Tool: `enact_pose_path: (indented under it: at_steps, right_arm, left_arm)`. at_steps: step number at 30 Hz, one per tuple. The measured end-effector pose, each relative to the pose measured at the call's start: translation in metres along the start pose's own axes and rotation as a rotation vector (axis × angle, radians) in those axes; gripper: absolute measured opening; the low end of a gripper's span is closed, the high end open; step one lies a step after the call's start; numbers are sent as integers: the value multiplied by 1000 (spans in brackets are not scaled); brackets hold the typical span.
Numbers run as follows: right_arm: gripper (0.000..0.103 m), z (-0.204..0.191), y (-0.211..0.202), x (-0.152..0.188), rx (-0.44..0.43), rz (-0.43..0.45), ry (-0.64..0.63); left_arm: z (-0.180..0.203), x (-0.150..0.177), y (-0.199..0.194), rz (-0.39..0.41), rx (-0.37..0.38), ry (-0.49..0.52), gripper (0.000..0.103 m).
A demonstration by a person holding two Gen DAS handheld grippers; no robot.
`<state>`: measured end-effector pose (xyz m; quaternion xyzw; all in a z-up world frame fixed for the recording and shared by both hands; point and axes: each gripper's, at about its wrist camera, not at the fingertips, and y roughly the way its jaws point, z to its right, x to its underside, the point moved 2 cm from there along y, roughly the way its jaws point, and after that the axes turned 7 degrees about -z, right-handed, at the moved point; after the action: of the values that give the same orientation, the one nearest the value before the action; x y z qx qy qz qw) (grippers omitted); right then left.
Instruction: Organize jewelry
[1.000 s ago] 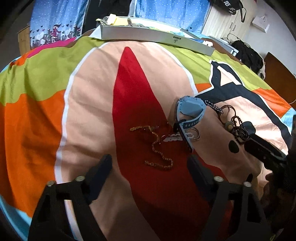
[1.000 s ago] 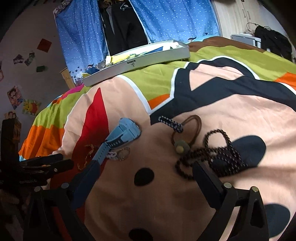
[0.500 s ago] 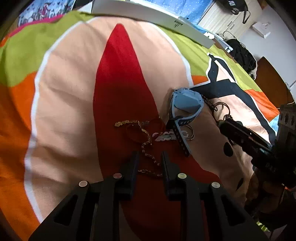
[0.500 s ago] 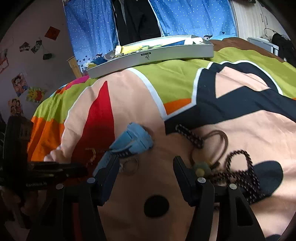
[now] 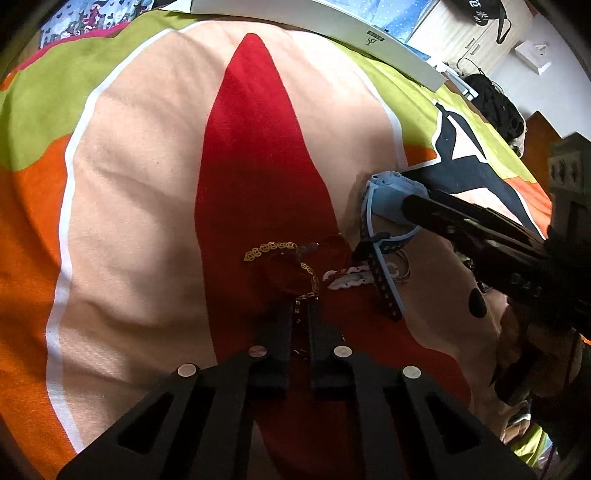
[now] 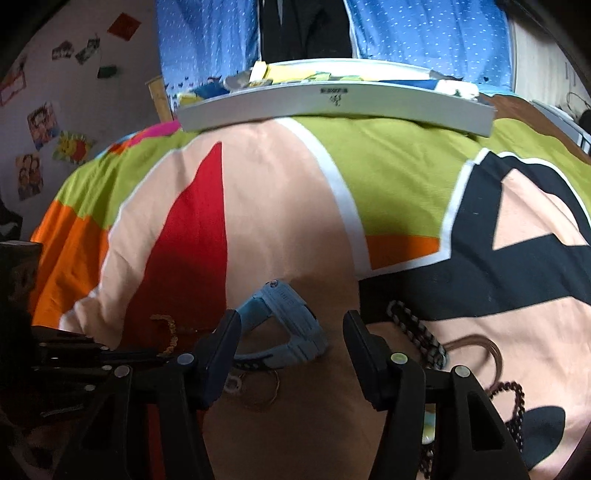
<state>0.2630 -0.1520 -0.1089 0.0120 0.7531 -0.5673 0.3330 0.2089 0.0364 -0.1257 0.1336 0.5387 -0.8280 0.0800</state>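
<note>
on the bedspread [image 5: 147,184], left gripper [image 5: 300,314] pinches the gold chain [image 5: 280,251], ready to lift; right gripper [image 6: 291,334] gapes around the watch [image 6: 291,321].

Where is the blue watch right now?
The blue watch lies on the bedspread, between the open right gripper's fingers, right of the gold chain.

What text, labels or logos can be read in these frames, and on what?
White tray: a small dark mark and a line of print on its front wall, too small to read.
Black bag: white characters, cut off and blurred, unreadable.
Left gripper: faint print, unreadable.
Nothing else legible.
</note>
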Motion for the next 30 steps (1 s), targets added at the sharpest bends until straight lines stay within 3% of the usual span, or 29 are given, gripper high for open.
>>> enact_pose_path:
  at_steps: [3,6,13,18,22,30]
  right_arm:
    - [36,1,6,2,2,-12,16]
    - [29,6,6,9,7,-6,57]
    - [27,13,-12,31,-8,50,143]
    - [26,27,-30,55,-81,96,303]
    - [26,21,-43,59,-66,123,305]
    - [26,21,-68,85,-61,160,340]
  left_arm:
    - [0,2,-1,3,-4,8,3]
    - [1,5,-1,0,-2,19,1]
    - [7,8,-5,5,-10,2,0]
    - [25,19,-18,27,35,56,0]
    - [36,25,-20,37,20,94,0]
    - [39,35,-36,96,38,43,0]
